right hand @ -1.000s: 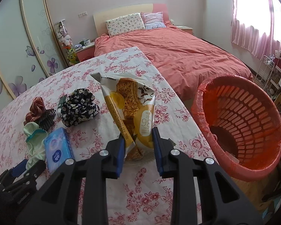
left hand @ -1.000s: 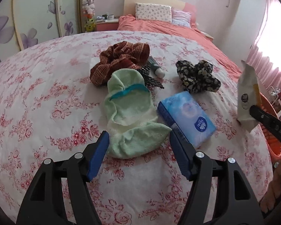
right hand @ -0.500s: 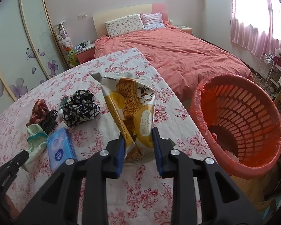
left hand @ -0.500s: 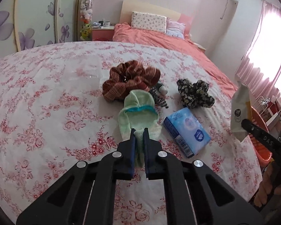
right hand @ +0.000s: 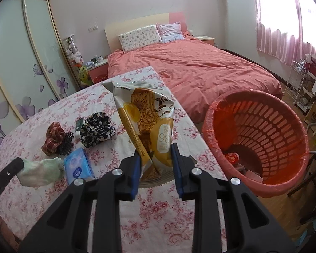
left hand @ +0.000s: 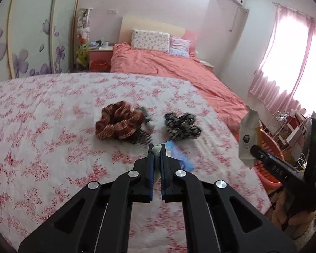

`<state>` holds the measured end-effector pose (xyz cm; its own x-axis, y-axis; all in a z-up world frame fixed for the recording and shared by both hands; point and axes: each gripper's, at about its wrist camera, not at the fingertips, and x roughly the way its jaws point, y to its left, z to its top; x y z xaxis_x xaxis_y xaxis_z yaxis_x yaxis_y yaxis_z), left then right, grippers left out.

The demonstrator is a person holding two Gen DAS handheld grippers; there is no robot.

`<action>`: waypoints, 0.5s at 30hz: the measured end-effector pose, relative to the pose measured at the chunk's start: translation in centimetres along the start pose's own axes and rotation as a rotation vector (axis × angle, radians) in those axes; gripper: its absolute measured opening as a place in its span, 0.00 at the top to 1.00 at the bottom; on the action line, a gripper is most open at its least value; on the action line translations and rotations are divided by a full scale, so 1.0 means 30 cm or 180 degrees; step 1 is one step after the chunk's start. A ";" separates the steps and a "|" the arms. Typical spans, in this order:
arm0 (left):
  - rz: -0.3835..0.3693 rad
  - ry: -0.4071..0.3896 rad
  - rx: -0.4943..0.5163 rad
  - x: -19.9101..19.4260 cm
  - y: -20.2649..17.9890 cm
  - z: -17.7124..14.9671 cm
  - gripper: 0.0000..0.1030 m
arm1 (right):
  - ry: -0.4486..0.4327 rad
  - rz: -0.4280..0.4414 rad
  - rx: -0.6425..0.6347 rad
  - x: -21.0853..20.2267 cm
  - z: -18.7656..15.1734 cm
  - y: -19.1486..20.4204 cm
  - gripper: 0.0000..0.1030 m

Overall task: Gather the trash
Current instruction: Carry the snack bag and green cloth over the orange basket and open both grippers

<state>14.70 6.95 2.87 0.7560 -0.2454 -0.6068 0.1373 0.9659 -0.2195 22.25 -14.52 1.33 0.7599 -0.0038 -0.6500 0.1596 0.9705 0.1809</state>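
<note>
My left gripper [left hand: 157, 148] is shut on a pale green sock [left hand: 157, 147], which hangs from it above the table in the right wrist view [right hand: 40, 171]. My right gripper [right hand: 155, 155] is shut on a yellow-and-white snack wrapper [right hand: 146, 120], held upright over the table's right edge; the wrapper also shows in the left wrist view [left hand: 247, 137]. A red slatted trash basket [right hand: 257, 139] with a red liner stands on the floor right of the table, some trash at its bottom.
On the floral tablecloth [left hand: 42, 126] lie a brown scrunchie [left hand: 118, 123], a black floral scrunchie [left hand: 182, 123], a dark hair comb [right hand: 66, 144], a small tube [right hand: 79, 126] and a blue tissue pack [right hand: 78, 166]. A pink bed [right hand: 189, 67] stands beyond.
My left gripper closed on the green sock and lifted it off the table, pulling back. My right gripper still holds the wrapper and shifted slightly.
</note>
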 end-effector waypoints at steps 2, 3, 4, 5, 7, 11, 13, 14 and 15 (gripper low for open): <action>-0.0041 -0.0030 0.0038 -0.009 -0.031 0.011 0.96 | -0.0034 -0.0011 0.0026 -0.024 0.002 -0.019 0.74; -0.0065 -0.0044 0.0059 -0.014 -0.049 0.017 0.96 | -0.0049 -0.0018 0.0038 -0.034 0.004 -0.027 0.74; -0.0084 -0.0056 0.0077 -0.017 -0.066 0.020 0.96 | -0.0074 -0.0029 0.0059 -0.049 0.006 -0.042 0.74; -0.0122 -0.0073 0.0110 -0.020 -0.092 0.028 0.96 | -0.0086 -0.0034 0.0073 -0.056 0.008 -0.052 0.74; -0.0166 -0.0095 0.0150 -0.023 -0.122 0.036 0.96 | -0.0122 -0.0050 0.0110 -0.076 0.013 -0.078 0.74; -0.0314 -0.0133 0.0266 -0.023 -0.215 0.053 0.96 | -0.0199 -0.0083 0.0185 -0.117 0.022 -0.133 0.74; -0.0392 -0.0141 0.0323 -0.018 -0.261 0.058 0.96 | -0.0232 -0.0103 0.0221 -0.133 0.025 -0.162 0.74; -0.0442 -0.0142 0.0354 -0.013 -0.288 0.060 0.96 | -0.0250 -0.0116 0.0243 -0.142 0.028 -0.179 0.74; -0.0490 -0.0141 0.0386 -0.008 -0.315 0.061 0.96 | -0.0263 -0.0127 0.0259 -0.147 0.029 -0.192 0.74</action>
<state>14.39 -1.97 6.51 0.7473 -0.3897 -0.5383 0.3276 0.9208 -0.2118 18.54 -20.30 3.80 0.8008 -0.0651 -0.5954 0.2388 0.9463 0.2178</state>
